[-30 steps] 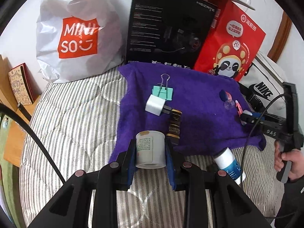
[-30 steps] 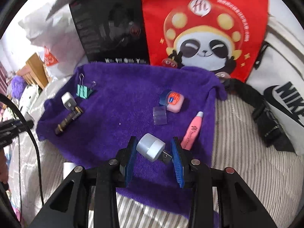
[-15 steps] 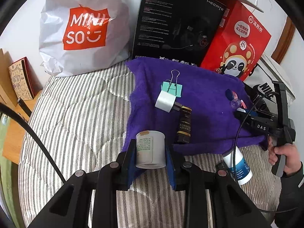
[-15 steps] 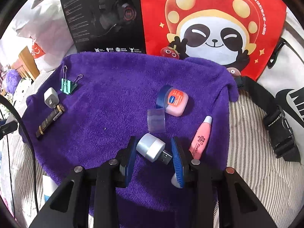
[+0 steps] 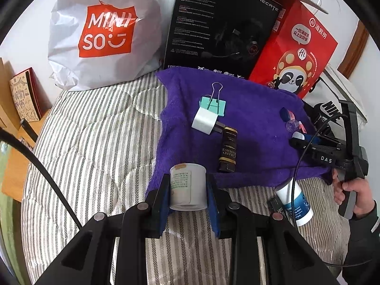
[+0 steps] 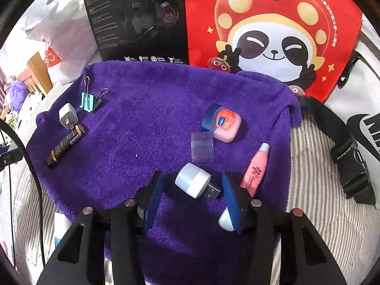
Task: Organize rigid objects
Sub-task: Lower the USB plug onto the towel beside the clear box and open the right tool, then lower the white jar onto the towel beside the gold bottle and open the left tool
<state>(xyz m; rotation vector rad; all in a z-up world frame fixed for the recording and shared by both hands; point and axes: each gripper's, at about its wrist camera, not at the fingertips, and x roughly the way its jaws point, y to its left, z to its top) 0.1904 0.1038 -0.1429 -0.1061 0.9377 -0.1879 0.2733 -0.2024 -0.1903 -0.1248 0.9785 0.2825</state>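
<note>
My left gripper (image 5: 187, 185) is shut on a small white jar (image 5: 187, 190) with a printed label, held over the near edge of the purple towel (image 5: 256, 128). In the right wrist view, my right gripper (image 6: 192, 185) is low over the towel (image 6: 142, 130) and its jaws are opening. A silver USB light (image 6: 193, 182) lies on the towel between the blue pads (image 6: 154, 197), with a gap on each side. On the towel also lie a teal binder clip (image 6: 89, 102), a white charger plug (image 6: 67, 118), a dark tube (image 6: 64, 144), a pink tin (image 6: 225, 124), a clear cap (image 6: 201, 148) and a pink tube (image 6: 255, 168).
A white and blue tube (image 5: 294, 201) lies on the striped bedcover (image 5: 95, 142) just off the towel. Behind the towel stand a white shopping bag (image 5: 104, 33), a black headset box (image 5: 220, 26) and a red panda bag (image 5: 294, 47). A person's hand (image 5: 356, 192) holds the right gripper's handle.
The right jaws have spread off the USB light, which now rests on the towel. The right gripper came lower and closer to the towel. The left gripper still holds the jar.
</note>
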